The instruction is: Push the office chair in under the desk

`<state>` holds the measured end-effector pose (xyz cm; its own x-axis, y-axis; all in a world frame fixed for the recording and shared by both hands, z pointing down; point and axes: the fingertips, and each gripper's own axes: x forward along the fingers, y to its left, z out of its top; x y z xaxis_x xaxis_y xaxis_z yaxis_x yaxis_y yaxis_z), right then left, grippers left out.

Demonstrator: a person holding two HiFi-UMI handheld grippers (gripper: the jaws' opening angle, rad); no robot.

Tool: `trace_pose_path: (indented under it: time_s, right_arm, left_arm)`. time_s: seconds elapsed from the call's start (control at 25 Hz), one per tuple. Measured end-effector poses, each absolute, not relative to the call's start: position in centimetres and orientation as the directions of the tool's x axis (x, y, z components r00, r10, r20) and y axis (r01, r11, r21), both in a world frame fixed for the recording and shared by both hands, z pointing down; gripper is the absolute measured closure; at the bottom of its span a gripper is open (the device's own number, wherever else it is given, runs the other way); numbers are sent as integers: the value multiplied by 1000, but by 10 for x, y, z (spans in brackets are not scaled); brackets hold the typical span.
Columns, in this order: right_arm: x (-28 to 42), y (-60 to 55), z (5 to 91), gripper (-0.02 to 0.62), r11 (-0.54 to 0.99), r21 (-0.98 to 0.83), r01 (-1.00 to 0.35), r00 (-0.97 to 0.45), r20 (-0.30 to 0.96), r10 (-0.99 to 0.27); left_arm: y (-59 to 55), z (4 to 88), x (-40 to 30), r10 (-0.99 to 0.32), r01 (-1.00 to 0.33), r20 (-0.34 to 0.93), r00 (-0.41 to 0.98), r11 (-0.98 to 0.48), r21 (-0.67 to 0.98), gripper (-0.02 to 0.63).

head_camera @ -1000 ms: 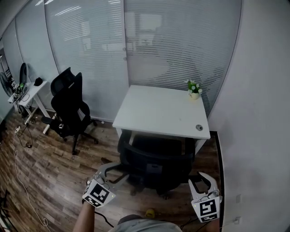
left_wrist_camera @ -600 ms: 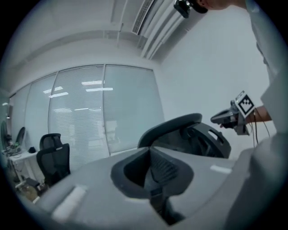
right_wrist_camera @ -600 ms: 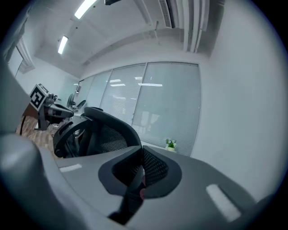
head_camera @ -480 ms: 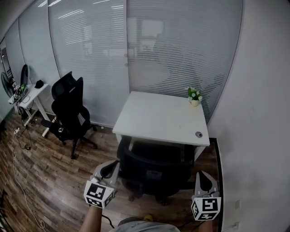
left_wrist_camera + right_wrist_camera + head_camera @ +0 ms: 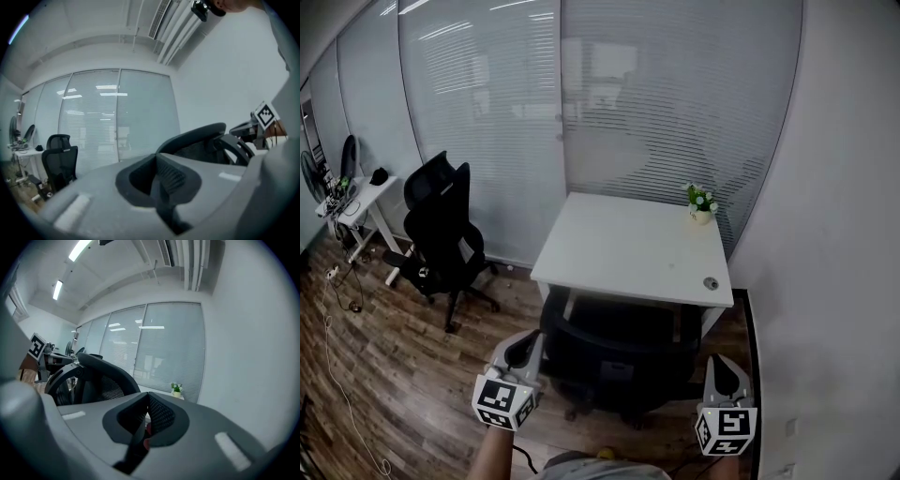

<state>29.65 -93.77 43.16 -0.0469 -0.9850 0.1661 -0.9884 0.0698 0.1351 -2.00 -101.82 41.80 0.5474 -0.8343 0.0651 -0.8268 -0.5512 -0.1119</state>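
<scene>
office chair [image 5: 619, 339]: black | desk [image 5: 623, 244]: white | floor [image 5: 394, 375]: brown wood-grain | glass wall [image 5: 675, 112]: striped

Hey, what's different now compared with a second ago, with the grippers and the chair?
Both the left gripper and the right gripper went from open to shut, closing on nothing. They hang just behind the office chair without touching it. The chair itself stayed where it was, tucked partly under the desk, and the potted plant has not moved.
</scene>
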Motion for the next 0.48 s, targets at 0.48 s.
trace_pose_path:
  time_s: [0.48]
  right_arm:
    - [308,-944,433,594,51,111,-993,-33,160,-987]
  left_arm:
    - [-1021,422,-23,-844,-835,68,533,-537,-117,607]
